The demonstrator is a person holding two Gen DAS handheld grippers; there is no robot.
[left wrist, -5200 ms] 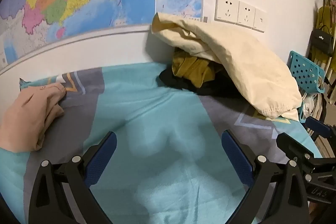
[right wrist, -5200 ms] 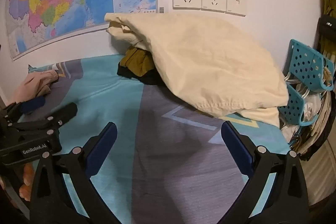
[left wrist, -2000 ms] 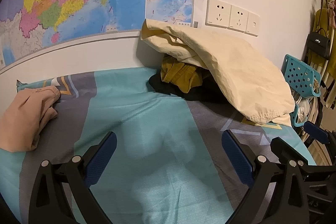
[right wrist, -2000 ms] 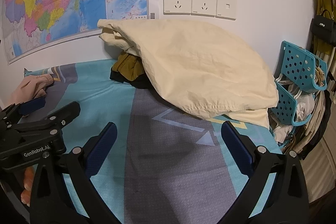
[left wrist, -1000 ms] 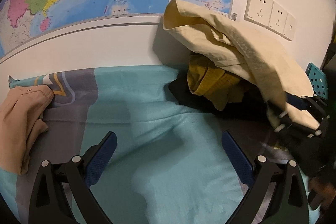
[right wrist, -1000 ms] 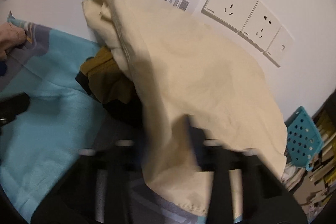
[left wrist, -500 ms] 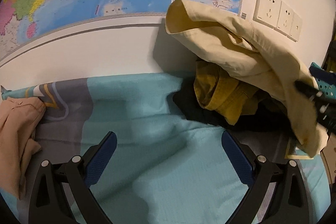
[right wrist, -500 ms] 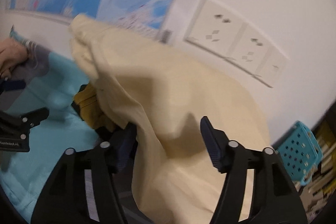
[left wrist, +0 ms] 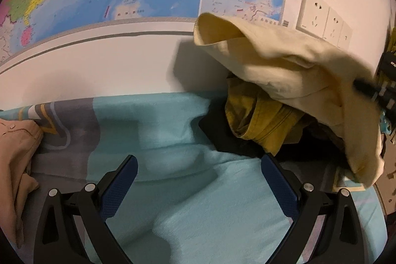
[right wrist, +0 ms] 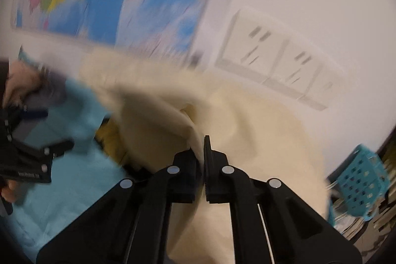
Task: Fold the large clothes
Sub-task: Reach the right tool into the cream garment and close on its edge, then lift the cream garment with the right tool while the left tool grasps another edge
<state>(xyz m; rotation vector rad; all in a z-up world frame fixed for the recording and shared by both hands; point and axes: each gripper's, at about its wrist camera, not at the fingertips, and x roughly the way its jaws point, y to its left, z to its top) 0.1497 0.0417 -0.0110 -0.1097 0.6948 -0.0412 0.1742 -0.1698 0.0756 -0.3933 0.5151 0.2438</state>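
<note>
Over teal bedding [left wrist: 188, 209], left gripper [left wrist: 198, 184] hovers jaws apart; right gripper [right wrist: 201, 147] pinches cream garment [right wrist: 259, 130].

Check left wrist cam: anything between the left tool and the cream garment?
Yes. Past the open left tool lies teal sheet, then mustard cloth on black cloth, both under the cream garment.
</note>
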